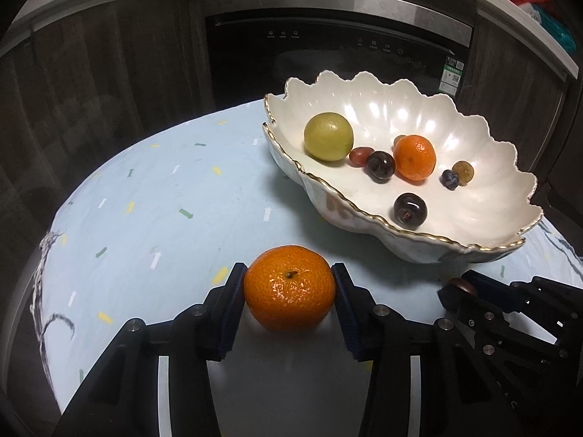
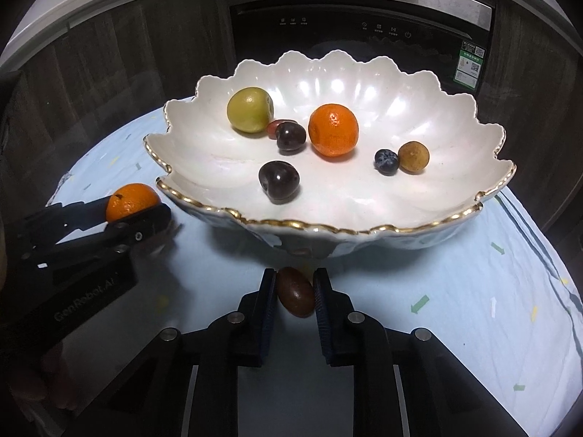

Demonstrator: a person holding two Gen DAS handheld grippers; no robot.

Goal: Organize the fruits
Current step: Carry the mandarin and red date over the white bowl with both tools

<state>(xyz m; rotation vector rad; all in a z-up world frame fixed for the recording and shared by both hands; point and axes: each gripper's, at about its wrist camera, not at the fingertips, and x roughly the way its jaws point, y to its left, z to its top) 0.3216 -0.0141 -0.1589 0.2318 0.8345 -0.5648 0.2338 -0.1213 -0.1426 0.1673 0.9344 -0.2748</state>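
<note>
The left gripper (image 1: 288,284) held its jaws pinched on a round orange tangerine (image 1: 289,287) above the pale blue patterned counter (image 1: 164,200), near the left of the scalloped white gold-rimmed bowl (image 2: 455,215). The right gripper (image 2: 294,291) held its jaws pinched on an oval dark brown-red fruit (image 2: 296,291) just before the bowl's near rim. The bowl contained a green round fruit (image 2: 250,109), a second tangerine (image 2: 333,129), two dark cherries (image 2: 279,181), a blueberry (image 2: 386,161) and a small tan fruit (image 2: 413,157).

Dim room, bowl (image 2: 364,83) glare, fisheye-warped edges
</note>
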